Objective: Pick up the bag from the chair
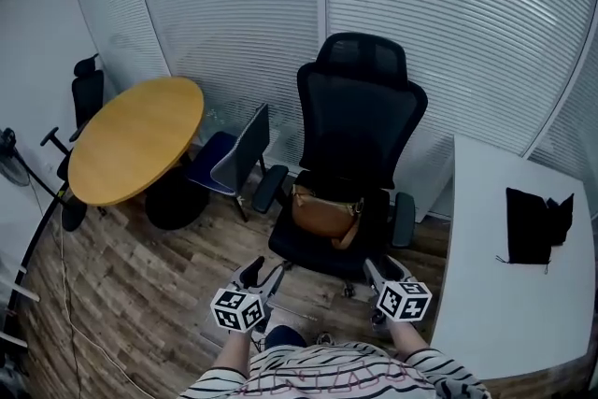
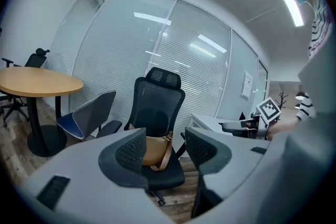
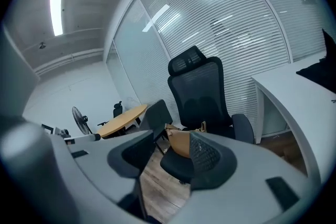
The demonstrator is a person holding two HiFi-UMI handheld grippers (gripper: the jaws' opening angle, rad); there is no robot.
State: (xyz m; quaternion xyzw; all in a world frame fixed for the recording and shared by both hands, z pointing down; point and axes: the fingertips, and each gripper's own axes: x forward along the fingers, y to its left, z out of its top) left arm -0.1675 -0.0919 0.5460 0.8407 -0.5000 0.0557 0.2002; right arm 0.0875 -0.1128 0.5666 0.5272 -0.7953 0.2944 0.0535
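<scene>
A tan leather bag (image 1: 324, 213) with a strap sits on the seat of a black mesh office chair (image 1: 358, 121), leaning against its backrest. The bag (image 2: 155, 150) also shows between the jaws in the left gripper view, and the bag (image 3: 179, 142) shows again in the right gripper view, still some way off. My left gripper (image 1: 264, 272) and right gripper (image 1: 378, 270) hover side by side in front of the chair, short of the seat. Both stand open with nothing between their fingers.
A round wooden table (image 1: 135, 137) stands at the left with a blue-seated chair (image 1: 230, 162) beside it and another black chair (image 1: 87, 93) behind. A white desk (image 1: 505, 294) with a dark cloth (image 1: 533, 227) is at the right. Blinds cover the glass wall behind.
</scene>
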